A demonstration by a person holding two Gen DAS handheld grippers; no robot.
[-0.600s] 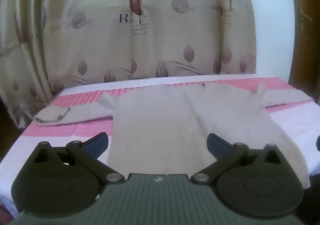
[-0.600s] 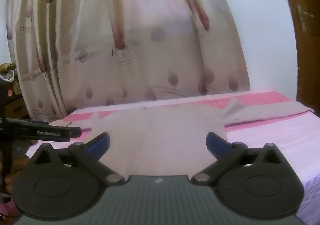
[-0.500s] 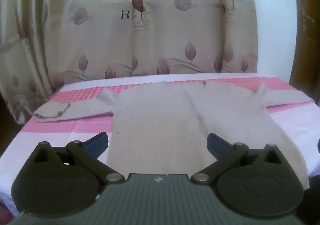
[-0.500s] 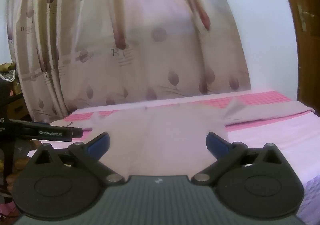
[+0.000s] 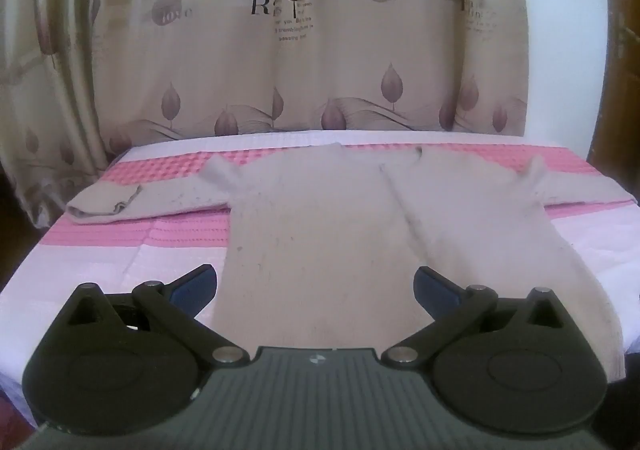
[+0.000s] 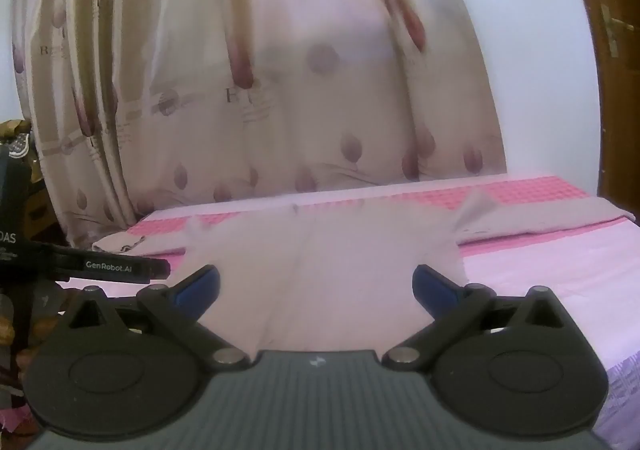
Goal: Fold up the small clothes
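A beige long-sleeved sweater (image 5: 320,217) lies spread flat on a pink and white cloth-covered table (image 5: 96,250), both sleeves stretched out sideways. It also shows in the right wrist view (image 6: 328,262). My left gripper (image 5: 316,286) is open and empty, hovering over the sweater's near hem. My right gripper (image 6: 316,286) is open and empty, above the near hem too. The left gripper's body (image 6: 100,268) shows at the left of the right wrist view.
A beige leaf-patterned curtain (image 5: 304,49) hangs right behind the table. A white wall (image 6: 532,69) and a brown wooden door (image 6: 612,61) stand at the right. Dark clutter (image 6: 16,153) sits off the table's left end.
The left gripper has drifted a little, so the sweater sits slightly lower and nearer in its view. The right view has hardly changed. Both grippers stay open.
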